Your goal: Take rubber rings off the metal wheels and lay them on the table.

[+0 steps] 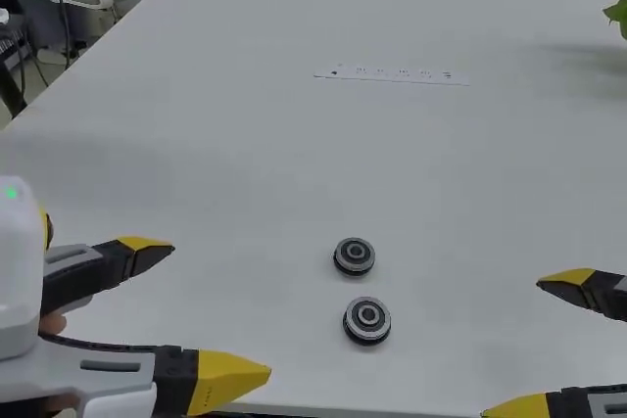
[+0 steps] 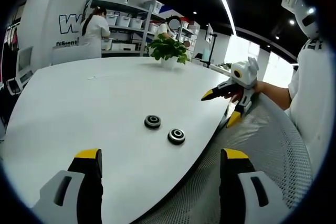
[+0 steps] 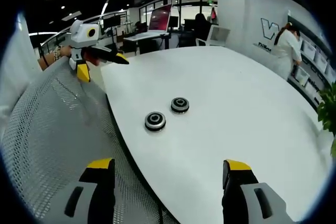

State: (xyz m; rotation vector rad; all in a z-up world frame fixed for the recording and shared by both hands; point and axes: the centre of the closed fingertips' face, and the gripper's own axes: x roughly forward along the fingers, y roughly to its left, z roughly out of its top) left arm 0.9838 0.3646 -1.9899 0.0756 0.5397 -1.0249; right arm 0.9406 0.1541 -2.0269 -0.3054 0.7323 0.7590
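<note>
Nothing done yet: far wheel (image 1: 354,255) & near wheel (image 1: 367,321) sit by the table (image 1: 294,124) front edge, rubber rings (image 1: 347,323) prob. still on (too small to be sure), my left gripper (image 1: 191,312) & right gripper (image 1: 537,345) flank them, jaws spread, empty, while the left gripper view adds a plant (image 2: 167,50) at the far edge.

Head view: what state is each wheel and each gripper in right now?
Far wheel: flat on the table, black ring on, untouched.
Near wheel: flat on the table, black ring on, untouched.
Left gripper: open, holding nothing, left of the wheels.
Right gripper: open, holding nothing, right of the wheels.
</note>
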